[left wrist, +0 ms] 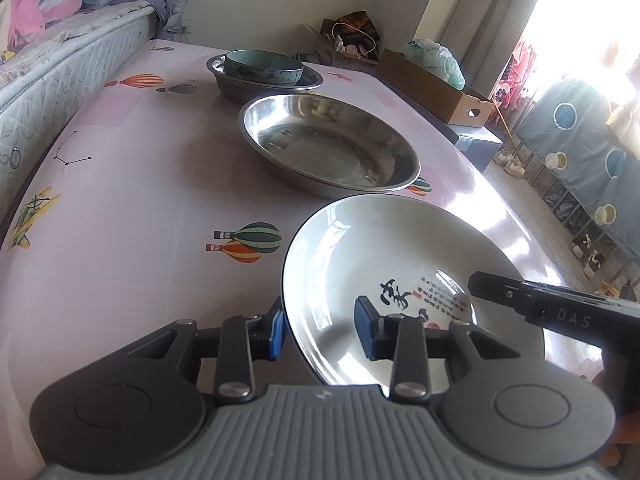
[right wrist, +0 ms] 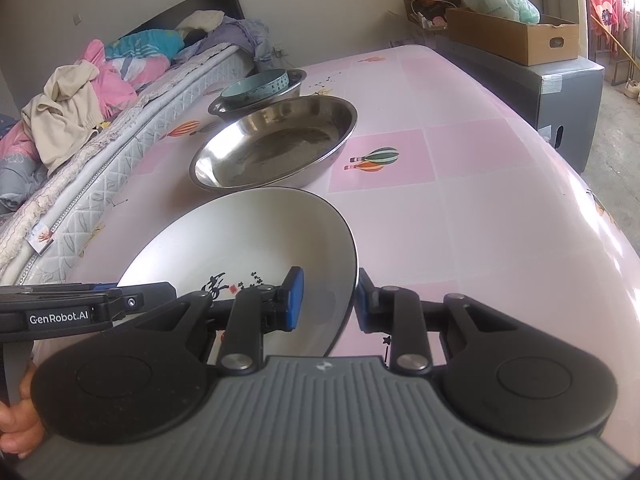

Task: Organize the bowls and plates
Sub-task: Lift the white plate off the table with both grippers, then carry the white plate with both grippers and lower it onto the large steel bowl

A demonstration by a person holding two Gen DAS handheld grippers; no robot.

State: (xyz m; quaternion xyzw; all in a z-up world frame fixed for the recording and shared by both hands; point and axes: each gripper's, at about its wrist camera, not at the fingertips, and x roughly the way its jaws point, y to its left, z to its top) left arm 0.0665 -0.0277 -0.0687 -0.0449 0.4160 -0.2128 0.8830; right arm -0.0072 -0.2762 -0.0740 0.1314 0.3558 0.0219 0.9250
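Note:
A white plate (left wrist: 380, 248) (right wrist: 248, 236) with black calligraphy is held from both sides, just in front of a wide steel dish (left wrist: 328, 148) (right wrist: 276, 144). My left gripper (left wrist: 322, 320) is shut on the plate's left rim, one blue pad outside and one inside. My right gripper (right wrist: 328, 296) is shut on the opposite rim; one of its fingers (left wrist: 516, 294) reaches in over the plate in the left wrist view. Farther back, a teal bowl (left wrist: 262, 66) (right wrist: 256, 84) sits inside a smaller steel bowl (left wrist: 312, 80) (right wrist: 298, 78).
The table wears a pink cloth (left wrist: 140, 200) (right wrist: 460, 220) printed with balloons. A bed with piled bedding (right wrist: 80, 92) runs along its left side. A cardboard box (right wrist: 516, 36) stands on a grey unit past the far right corner. The floor (left wrist: 532, 216) lies beyond the table's right edge.

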